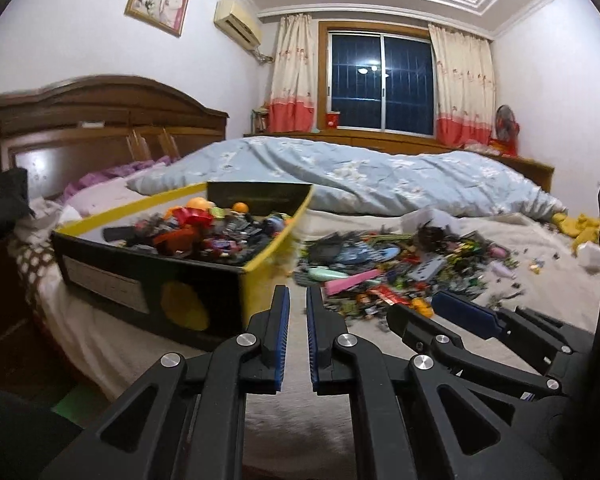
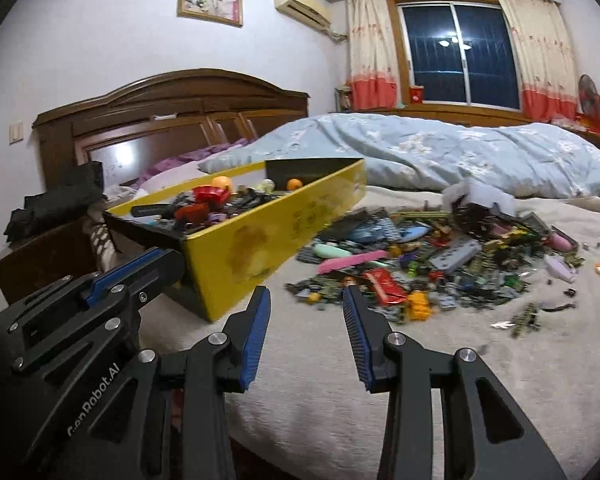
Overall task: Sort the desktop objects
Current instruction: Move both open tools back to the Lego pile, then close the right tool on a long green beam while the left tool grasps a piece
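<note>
A heap of small toy bricks and parts (image 1: 400, 264) (image 2: 440, 256) lies spread on the pale bed sheet, blurred in both views. Left of it stands a yellow and black cardboard box (image 1: 276, 240) (image 2: 260, 240) filled with toys and two orange balls. My left gripper (image 1: 297, 292) is shut with only a thin slit between its blue pads and nothing in it; it hovers before the box's near corner. My right gripper (image 2: 307, 292) is open and empty, short of the heap's near edge where a red wrapper (image 2: 384, 284) lies. Each gripper shows in the other's view.
A light blue quilt (image 1: 360, 176) is bunched across the far half of the bed. A brown wooden headboard (image 2: 172, 120) stands at the left, with dark clothes (image 2: 60, 204) on a nightstand. A small white box (image 2: 480, 196) lies tipped at the heap's far side.
</note>
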The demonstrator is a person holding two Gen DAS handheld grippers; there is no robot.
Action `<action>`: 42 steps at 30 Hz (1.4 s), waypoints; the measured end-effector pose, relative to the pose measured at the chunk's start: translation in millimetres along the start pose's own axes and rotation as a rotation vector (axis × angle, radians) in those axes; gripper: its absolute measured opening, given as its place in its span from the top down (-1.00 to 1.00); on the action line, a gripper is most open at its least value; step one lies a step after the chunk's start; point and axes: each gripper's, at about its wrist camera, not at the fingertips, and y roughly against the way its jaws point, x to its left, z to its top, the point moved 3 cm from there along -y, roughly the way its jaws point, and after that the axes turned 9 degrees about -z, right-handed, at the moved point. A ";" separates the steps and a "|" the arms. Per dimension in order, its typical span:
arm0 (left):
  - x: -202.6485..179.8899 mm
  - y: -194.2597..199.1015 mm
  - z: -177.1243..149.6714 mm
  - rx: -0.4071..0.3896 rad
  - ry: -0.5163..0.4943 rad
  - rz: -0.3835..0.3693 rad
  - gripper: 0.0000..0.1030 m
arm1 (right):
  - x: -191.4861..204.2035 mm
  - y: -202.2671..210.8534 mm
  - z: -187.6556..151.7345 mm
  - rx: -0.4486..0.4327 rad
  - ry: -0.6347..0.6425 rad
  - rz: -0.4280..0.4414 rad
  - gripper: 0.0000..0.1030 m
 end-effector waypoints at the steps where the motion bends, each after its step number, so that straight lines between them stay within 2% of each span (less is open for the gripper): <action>1: -2.0 -1.7 0.8 -0.004 0.013 -0.018 0.83 | -3.7 0.7 0.8 0.003 -0.012 -0.009 0.26; 5: -15.0 -9.7 1.4 0.002 0.019 -0.048 0.83 | -21.9 2.0 -1.8 0.008 -0.064 -0.027 0.26; 20: -70.6 -37.0 -11.4 0.073 -0.073 -0.153 0.83 | -74.2 10.8 -21.7 0.039 -0.063 -0.164 0.26; 24: -87.9 -39.0 -13.3 0.038 -0.109 -0.184 0.83 | -86.8 18.5 -20.6 0.002 -0.012 -0.221 0.26; 28: -107.6 -37.6 -14.9 -0.012 -0.167 -0.207 0.85 | -104.0 23.4 -22.2 0.004 -0.034 -0.234 0.26; 33: -124.6 -45.2 -21.4 0.010 -0.228 -0.216 0.86 | -115.2 22.3 -30.1 0.025 0.013 -0.263 0.26; 36: -129.2 -47.9 -26.9 0.007 -0.213 -0.186 0.77 | -114.8 18.3 -32.8 0.057 0.109 -0.269 0.26; 37: -130.3 -48.1 -29.0 0.001 -0.201 -0.189 0.70 | -112.7 16.2 -33.8 0.065 0.197 -0.285 0.17; 38: -132.9 -48.1 -31.5 -0.001 -0.191 -0.206 0.47 | -112.1 15.8 -36.3 0.061 0.265 -0.304 0.08; 39: -134.5 -47.9 -33.6 0.002 -0.191 -0.214 0.40 | -113.3 15.1 -37.8 0.047 0.354 -0.332 -0.10; 40: -137.3 -48.1 -35.9 0.009 -0.194 -0.223 0.40 | -116.1 13.8 -38.5 0.042 0.404 -0.343 -0.19; 42: -142.0 -51.4 -39.8 0.044 -0.190 -0.257 0.40 | -129.2 7.7 -38.7 0.071 0.462 -0.321 -0.22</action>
